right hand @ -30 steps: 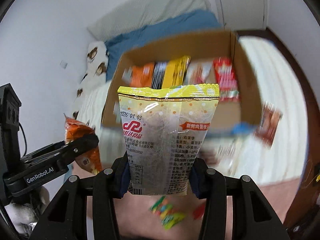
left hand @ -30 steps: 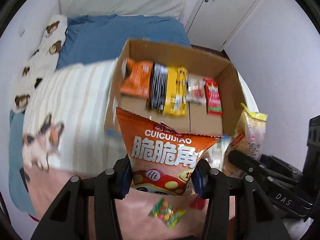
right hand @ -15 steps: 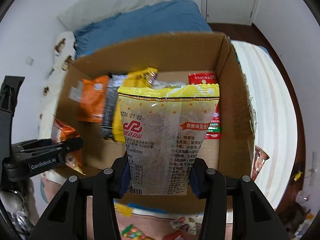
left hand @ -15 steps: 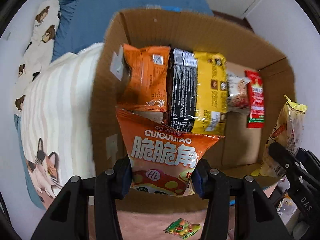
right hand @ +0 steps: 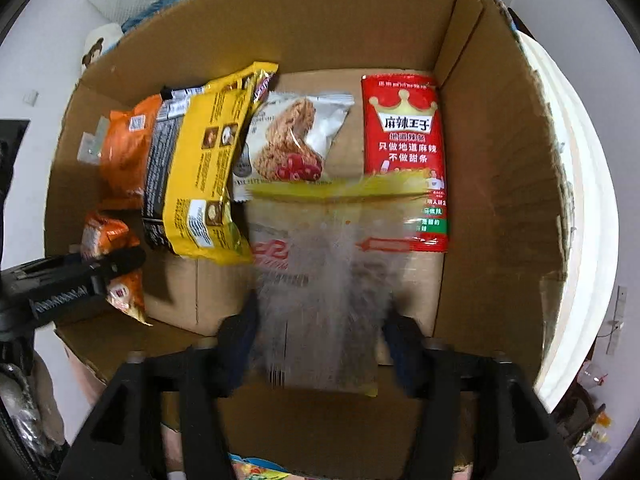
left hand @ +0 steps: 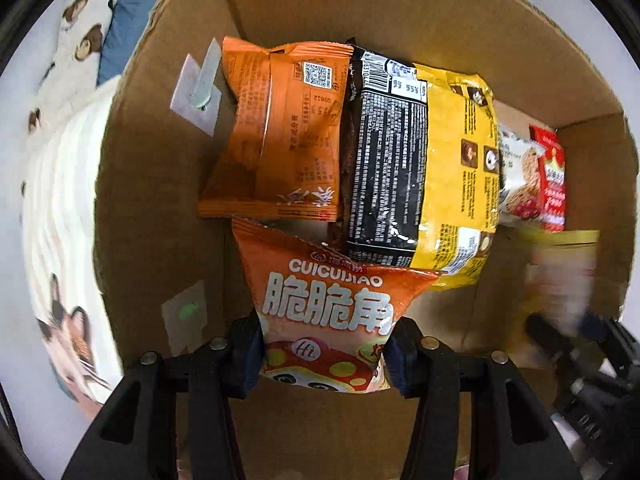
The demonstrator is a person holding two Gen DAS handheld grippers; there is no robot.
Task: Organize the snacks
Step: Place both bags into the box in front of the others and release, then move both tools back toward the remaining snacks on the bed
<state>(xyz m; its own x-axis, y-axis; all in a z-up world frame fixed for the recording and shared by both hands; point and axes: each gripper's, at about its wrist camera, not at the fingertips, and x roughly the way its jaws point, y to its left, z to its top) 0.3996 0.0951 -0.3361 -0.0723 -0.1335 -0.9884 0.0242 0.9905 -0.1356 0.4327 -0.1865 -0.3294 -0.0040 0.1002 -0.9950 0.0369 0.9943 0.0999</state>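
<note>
My left gripper (left hand: 322,350) is shut on an orange CUICUIJIAO chip bag (left hand: 328,300), held inside the cardboard box (left hand: 160,184) just in front of the row of packets. My right gripper (right hand: 320,344) is shut on a clear yellow-topped snack bag (right hand: 324,264), blurred, held over the box floor (right hand: 216,296) in front of the grey cookie packet (right hand: 292,140) and red spicy-strip packet (right hand: 404,152). An orange packet (left hand: 280,136), a black packet (left hand: 384,160) and a yellow packet (left hand: 456,168) lie in a row at the box's back left.
The box sits on a bed with a striped cat-print cover (left hand: 60,240) and blue bedding (left hand: 120,32). The box walls (right hand: 500,160) rise around both grippers. Loose colourful snacks (right hand: 248,468) lie outside the near wall. The left gripper shows in the right wrist view (right hand: 80,276).
Both grippers have moved forward and down into the box with their bags. The packets in the box now look much closer; the right bag is motion-blurred.
</note>
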